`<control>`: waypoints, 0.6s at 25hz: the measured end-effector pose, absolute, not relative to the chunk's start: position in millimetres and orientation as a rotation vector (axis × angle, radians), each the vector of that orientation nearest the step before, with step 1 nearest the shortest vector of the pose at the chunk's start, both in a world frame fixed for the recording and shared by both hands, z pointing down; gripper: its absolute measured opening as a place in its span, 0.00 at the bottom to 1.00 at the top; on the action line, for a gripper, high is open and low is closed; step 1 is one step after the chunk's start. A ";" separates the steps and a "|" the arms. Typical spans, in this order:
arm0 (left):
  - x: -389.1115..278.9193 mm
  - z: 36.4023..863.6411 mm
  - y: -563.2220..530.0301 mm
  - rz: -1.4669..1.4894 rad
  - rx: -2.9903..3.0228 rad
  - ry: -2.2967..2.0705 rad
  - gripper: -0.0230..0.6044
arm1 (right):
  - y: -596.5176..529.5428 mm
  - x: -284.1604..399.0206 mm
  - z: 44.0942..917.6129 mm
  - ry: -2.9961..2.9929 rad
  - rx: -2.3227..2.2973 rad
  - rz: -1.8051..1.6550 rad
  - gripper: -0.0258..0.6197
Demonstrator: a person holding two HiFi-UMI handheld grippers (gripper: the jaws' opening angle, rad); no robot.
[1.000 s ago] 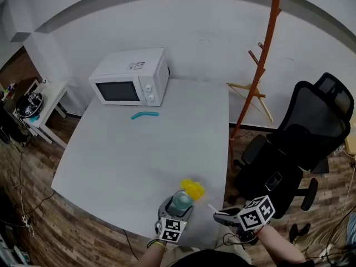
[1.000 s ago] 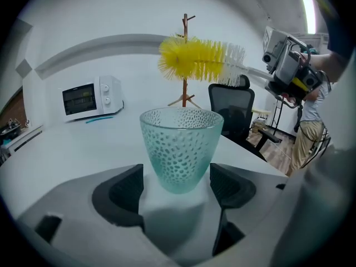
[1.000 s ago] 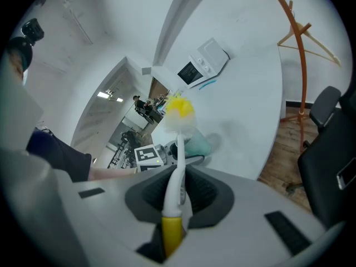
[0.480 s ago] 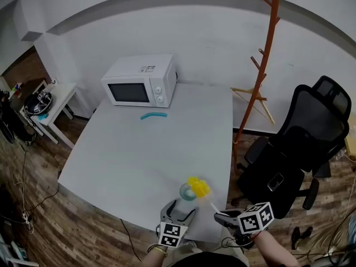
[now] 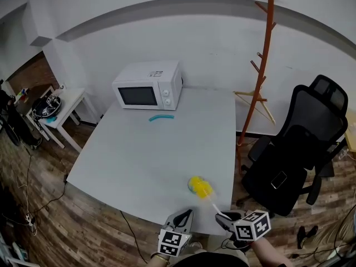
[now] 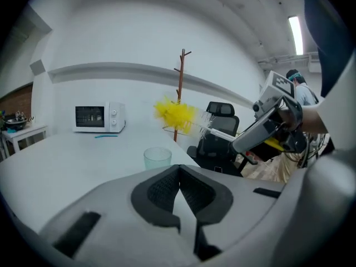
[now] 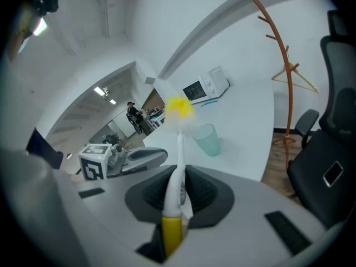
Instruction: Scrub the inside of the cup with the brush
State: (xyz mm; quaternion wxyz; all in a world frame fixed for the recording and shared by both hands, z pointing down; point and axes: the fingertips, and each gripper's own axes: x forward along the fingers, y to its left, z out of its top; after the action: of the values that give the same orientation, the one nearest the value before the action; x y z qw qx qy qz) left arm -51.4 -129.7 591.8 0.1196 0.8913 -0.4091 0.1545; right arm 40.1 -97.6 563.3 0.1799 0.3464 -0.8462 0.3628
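The translucent pale-green plastic cup (image 6: pixel 157 158) stands upright and unheld near the right near corner of the white worktop (image 5: pixel 139 149), close to the near edge, where both grippers can reach it. Its mouth faces up, which suits a brush coming in from above.

The bottle brush with fluffy yellow bristles and a white handle (image 7: pixel 179 160) hangs over it, with the bristle head above the rim and not yet inside. The right gripper (image 7: pixel 179 191) is clenched on the lower handle, just above its yellow end. That hold leaves the full shaft free to go down into the cup.

The left gripper (image 6: pixel 179 174) sits just off the near edge, apart from the cup. Its jaws have just closed and are pressed together on nothing. With no hold on the light cup, it will probably slide or tip once the bristles push in, so steadying it looks necessary.

A white microwave oven (image 5: pixel 149 85) sits well apart at the far left corner.
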 end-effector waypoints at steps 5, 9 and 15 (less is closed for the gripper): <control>-55.1 574.6 -110.7 0.387 2.588 -1.137 0.07 | -90.4 33.3 558.7 -2.423 1.064 0.871 0.12; -63.4 565.6 -104.7 0.377 2.559 -1.168 0.07 | -84.7 27.4 559.1 -2.444 1.123 0.836 0.12; -62.5 549.9 -101.1 0.350 2.567 -1.132 0.07 | -85.0 22.7 554.9 -2.471 1.146 0.788 0.12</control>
State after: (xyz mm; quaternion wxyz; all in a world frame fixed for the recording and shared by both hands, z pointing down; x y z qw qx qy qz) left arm -62.5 -101.1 549.9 0.1567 0.8967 -0.3955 0.1223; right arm 22.7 -85.0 554.9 0.1525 0.3993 -0.8613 0.2747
